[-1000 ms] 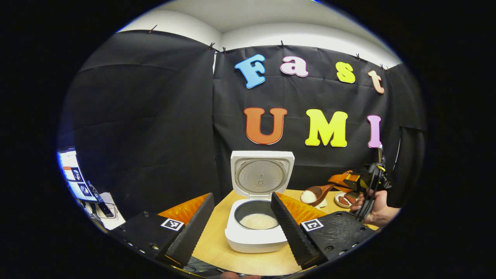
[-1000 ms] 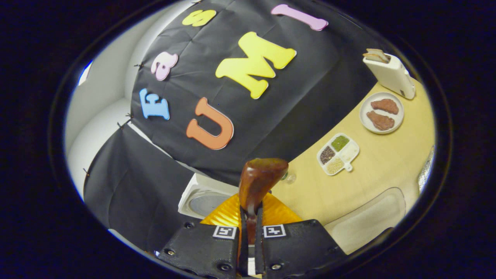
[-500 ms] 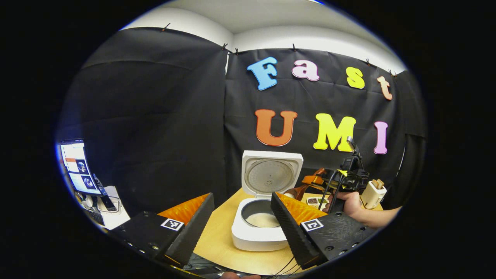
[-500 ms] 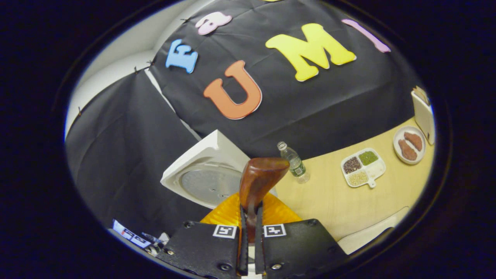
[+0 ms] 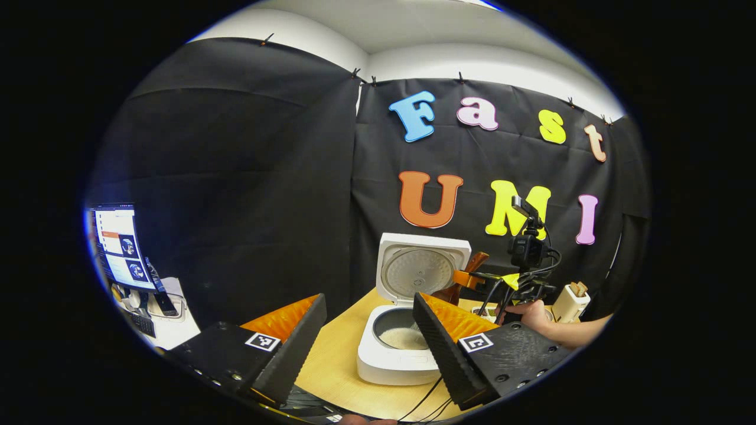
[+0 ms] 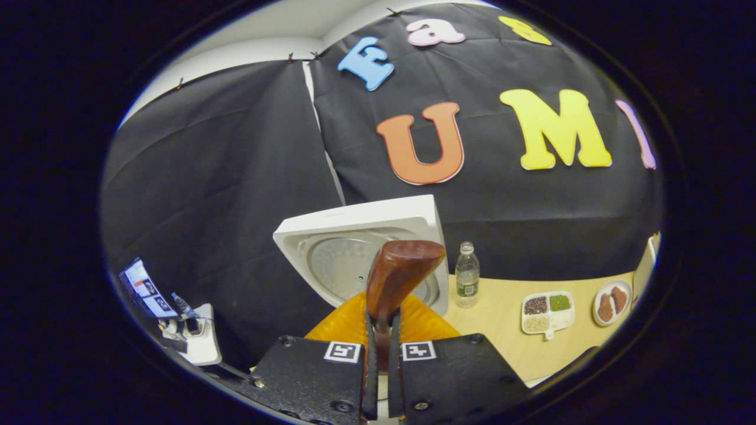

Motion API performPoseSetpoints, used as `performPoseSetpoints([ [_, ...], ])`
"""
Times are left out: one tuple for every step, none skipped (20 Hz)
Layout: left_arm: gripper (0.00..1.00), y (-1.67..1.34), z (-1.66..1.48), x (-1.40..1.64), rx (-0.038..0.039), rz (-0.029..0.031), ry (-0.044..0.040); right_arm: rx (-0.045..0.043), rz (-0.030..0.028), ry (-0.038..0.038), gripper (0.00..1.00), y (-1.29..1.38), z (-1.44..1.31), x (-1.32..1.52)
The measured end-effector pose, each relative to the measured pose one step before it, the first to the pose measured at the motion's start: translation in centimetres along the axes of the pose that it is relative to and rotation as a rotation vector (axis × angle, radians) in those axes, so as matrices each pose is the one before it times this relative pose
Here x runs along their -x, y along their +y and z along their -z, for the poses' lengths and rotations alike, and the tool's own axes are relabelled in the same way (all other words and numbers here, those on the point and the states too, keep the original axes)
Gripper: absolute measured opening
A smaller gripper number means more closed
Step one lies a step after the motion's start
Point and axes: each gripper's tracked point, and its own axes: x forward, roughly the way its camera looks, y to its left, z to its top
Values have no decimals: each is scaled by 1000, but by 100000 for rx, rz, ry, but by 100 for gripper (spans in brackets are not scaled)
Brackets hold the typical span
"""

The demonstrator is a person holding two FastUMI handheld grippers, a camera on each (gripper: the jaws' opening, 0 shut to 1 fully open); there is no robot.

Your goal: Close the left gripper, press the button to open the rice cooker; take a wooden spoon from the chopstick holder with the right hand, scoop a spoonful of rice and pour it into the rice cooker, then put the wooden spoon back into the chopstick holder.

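The white rice cooker (image 5: 407, 330) sits on the wooden table (image 5: 331, 378) with its lid (image 5: 420, 273) raised and rice in the pot. The left gripper (image 5: 369, 333) hangs spread wide before it. The right gripper (image 6: 381, 330) is clamped on the wooden spoon (image 6: 396, 277), tilted beside the lid.

Recording booth; black cloth wall (image 5: 248, 177); monitor (image 5: 121, 248)

1. I see a light wooden table (image 6: 502, 336).
2. On it I see the white rice cooker (image 5: 393, 369), lid up.
3. Near its lid I see a water bottle (image 6: 467, 276) standing upright.
4. Farther along I see a divided tray (image 6: 546, 313), then a plate (image 6: 611, 303).
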Motion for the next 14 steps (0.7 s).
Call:
performPoseSetpoints([
  [94, 138, 31, 91, -115, -72, -25, 3238, -278, 421, 12, 384, 122, 59],
  [94, 24, 6, 58, -31, -39, -21, 2498, -276, 566, 12, 267, 115, -31],
  [94, 3, -135, 31, -87, -50, -17, 2153, -512, 328, 12, 375, 105, 60],
  [94, -17, -17, 35, -5, -121, -22, 2549, -365, 25, 12, 272, -21, -60],
  [94, 66, 39, 6, 46, -103, -73, 2888, -257, -324, 12, 262, -125, 106],
  [94, 192, 88, 129, -45, -181, 42, 3082, -337, -484, 12, 289, -165, 67],
  [94, -88, 14, 43, -73, -365, 23, 2618, -516, -554, 12, 431, -34, 115],
  [94, 61, -45, 140, 6, -352, -4, 3402, -356, -461, 12, 386, -87, 54],
  [94, 39, -151, -20, 149, -281, -116, 3582, -287, -695, 12, 293, 67, 112],
  [94, 148, -45, 117, 194, -244, -178, 3144, -724, -767, 12, 434, -66, 104],
  [94, -5, 23, 87, 176, -258, -181, 3091, -899, -667, 12, 488, 25, 90],
  [94, -4, 32, 74, 151, -71, -105, 3443, -684, -774, 12, 394, -170, 67],
  [94, 56, 62, 84, 61, -102, -61, 3489, -733, -1085, 12, 431, -149, 195],
  [94, 39, -14, 54, 61, -47, 7, 1936, -766, -1006, 12, 418, -186, 140],
])
